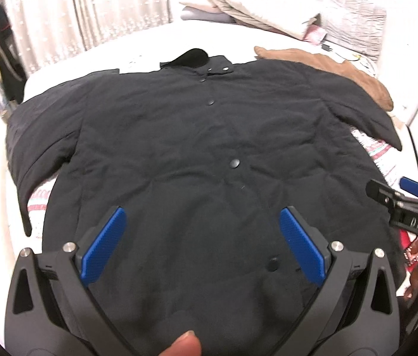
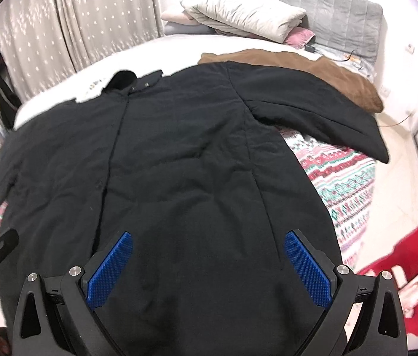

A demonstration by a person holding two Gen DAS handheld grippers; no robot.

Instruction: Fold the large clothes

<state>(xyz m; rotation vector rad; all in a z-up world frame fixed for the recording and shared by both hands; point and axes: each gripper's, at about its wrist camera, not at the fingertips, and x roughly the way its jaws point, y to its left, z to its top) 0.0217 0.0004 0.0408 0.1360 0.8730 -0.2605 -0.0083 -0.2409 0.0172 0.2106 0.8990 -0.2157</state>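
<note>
While it lies spread flat and front-up across the white bed (image 1: 69, 59), the large black quilted jacket (image 1: 209, 154) fills most of both views, its collar (image 1: 192, 56) toward the far side and its hem toward the cameras. A row of dark round snap buttons (image 1: 234, 163) runs down its closed front. Both sleeves are spread outward: the one on the left (image 1: 31, 148) drapes toward the bed's edge, the one on the right (image 2: 327, 124) angles out over a knitted blanket with red, green and white patterned bands (image 2: 345, 190) that lies beneath the jacket.

Hovering over the lower front of the jacket, the left gripper (image 1: 203, 243) has its blue-padded fingers (image 1: 105, 246) spread wide, nothing between them. The right gripper (image 2: 209, 267) hangs over the jacket's right-hand lower part, its blue pads (image 2: 306, 270) likewise wide apart and empty. Whether either one touches the cloth is hard to tell from these angles. A fingertip (image 1: 183, 345) of the person shows at the bottom edge of the left wrist view.

Just beyond the jacket's right shoulder lies a brown suede-like garment (image 2: 342, 74). Further back sit a folded pale quilt (image 2: 244, 17) and a grey padded headboard (image 2: 342, 0). Pale curtains (image 2: 75, 23) hang on the left, and a red plastic object (image 2: 416, 273), blurred, stands at the lower right.
</note>
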